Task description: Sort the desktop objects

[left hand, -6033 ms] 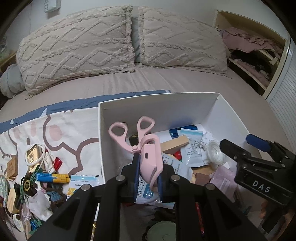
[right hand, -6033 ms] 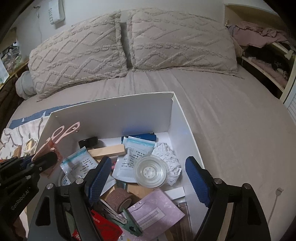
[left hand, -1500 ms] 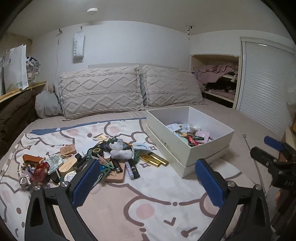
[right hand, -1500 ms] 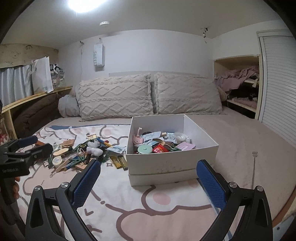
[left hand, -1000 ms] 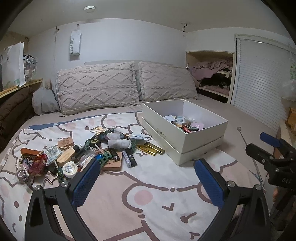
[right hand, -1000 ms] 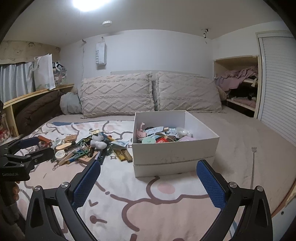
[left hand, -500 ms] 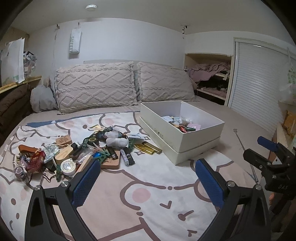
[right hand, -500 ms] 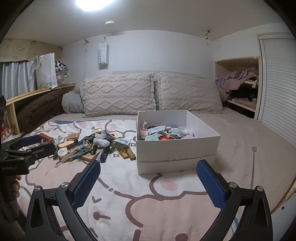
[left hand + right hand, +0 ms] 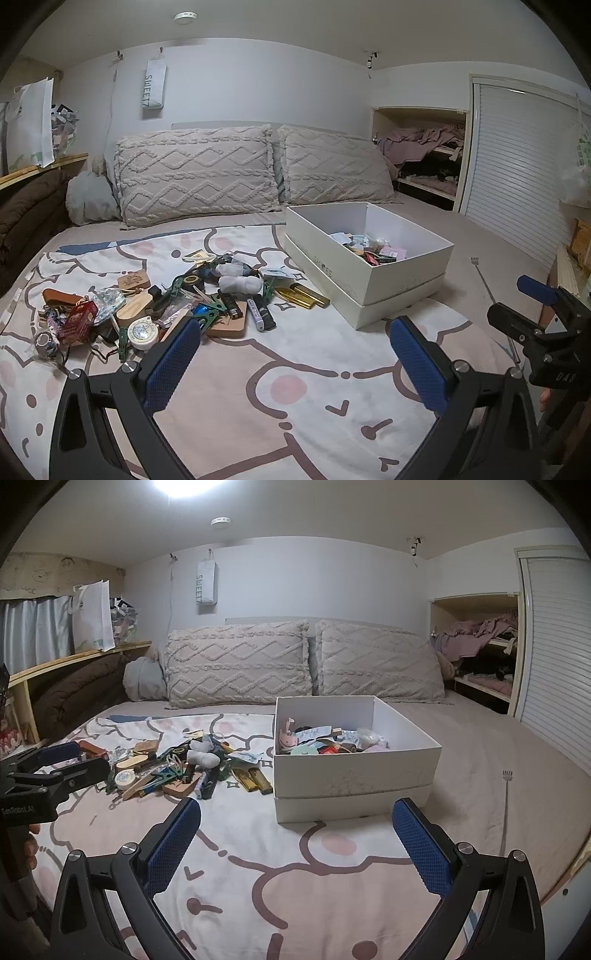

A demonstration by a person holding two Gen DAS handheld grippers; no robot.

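Observation:
A white box (image 9: 332, 269) (image 9: 351, 771) sits on the bed's printed blanket, holding several small items; pink scissors (image 9: 286, 738) lean at its left inner wall. Left of the box lies a pile of loose objects (image 9: 177, 295) (image 9: 177, 764): clips, lighters, gold bars, a round tin, a red packet. My left gripper (image 9: 295, 362) hangs open and empty over the blanket, well back from both. My right gripper (image 9: 295, 845) is also open and empty, in front of the box. Each gripper shows at the edge of the other's view.
Two knitted pillows (image 9: 255, 177) stand against the headboard. A back scratcher (image 9: 506, 805) lies on the sheet right of the box. An open closet shelf (image 9: 424, 162) with clothes is at the far right, and a wooden ledge (image 9: 74, 661) with a bag at the left.
Six seconds ago my left gripper held the pink scissors over the box; they now rest inside it. Both grippers have pulled far back from the box and barely moved in the last half second.

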